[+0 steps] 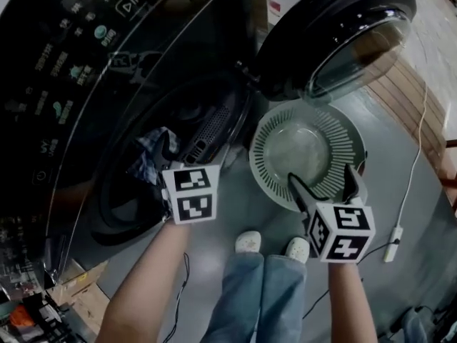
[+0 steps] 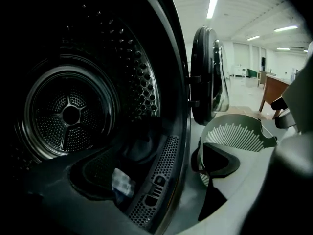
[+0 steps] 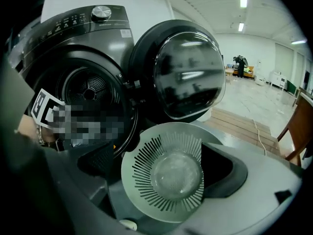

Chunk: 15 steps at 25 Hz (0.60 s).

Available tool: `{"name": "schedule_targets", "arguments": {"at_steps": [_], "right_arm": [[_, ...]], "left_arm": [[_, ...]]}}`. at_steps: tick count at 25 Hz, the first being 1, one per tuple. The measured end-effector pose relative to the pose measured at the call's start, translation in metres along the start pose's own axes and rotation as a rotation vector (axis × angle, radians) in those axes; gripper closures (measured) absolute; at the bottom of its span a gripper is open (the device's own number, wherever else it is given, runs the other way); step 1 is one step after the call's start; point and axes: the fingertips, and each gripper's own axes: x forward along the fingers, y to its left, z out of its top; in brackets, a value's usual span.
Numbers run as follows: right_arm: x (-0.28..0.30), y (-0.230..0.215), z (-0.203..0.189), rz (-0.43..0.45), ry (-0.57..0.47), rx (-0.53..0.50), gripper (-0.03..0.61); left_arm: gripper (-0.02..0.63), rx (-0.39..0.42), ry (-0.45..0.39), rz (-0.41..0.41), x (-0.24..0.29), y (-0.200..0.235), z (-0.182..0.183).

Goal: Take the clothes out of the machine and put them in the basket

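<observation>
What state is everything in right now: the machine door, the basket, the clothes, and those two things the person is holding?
Machine door: swung wide open.
Basket: on the floor, empty.
Checked cloth: inside the machine, at its mouth.
Left hand-held gripper: open, at the cloth, not gripping it.
Right hand-held gripper: open, empty, over the basket.

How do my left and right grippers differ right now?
The left gripper sits at the opening of the machine; the right gripper hangs over the basket. The left gripper's jaws frame a checked cloth; the right gripper's frame only bare basket. Both have jaws apart, gripping nothing.
</observation>
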Motion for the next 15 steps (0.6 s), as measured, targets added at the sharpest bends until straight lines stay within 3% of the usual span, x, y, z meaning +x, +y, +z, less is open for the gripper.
{"name": "schedule_targets", "arguments": {"at_steps": [7,9,15], "right_arm": [[0.032,0.008,-0.021,-0.022,0.045,-0.058,0.043],[0.040,0.011,-0.028,-0.023,0.058,-0.082,0.051],[0.056,0.019,-0.035,-0.016,0.050,-0.077,0.067]], "left_arm": [[0.048,-0.016,-0.008,-0.016,0.042,0.011,-0.003],[0.049,0.005,-0.036,-0.013,0.051,0.016,0.002],[0.052,0.100,0.005,-0.095,0.088,0.025,-0.004]]}}
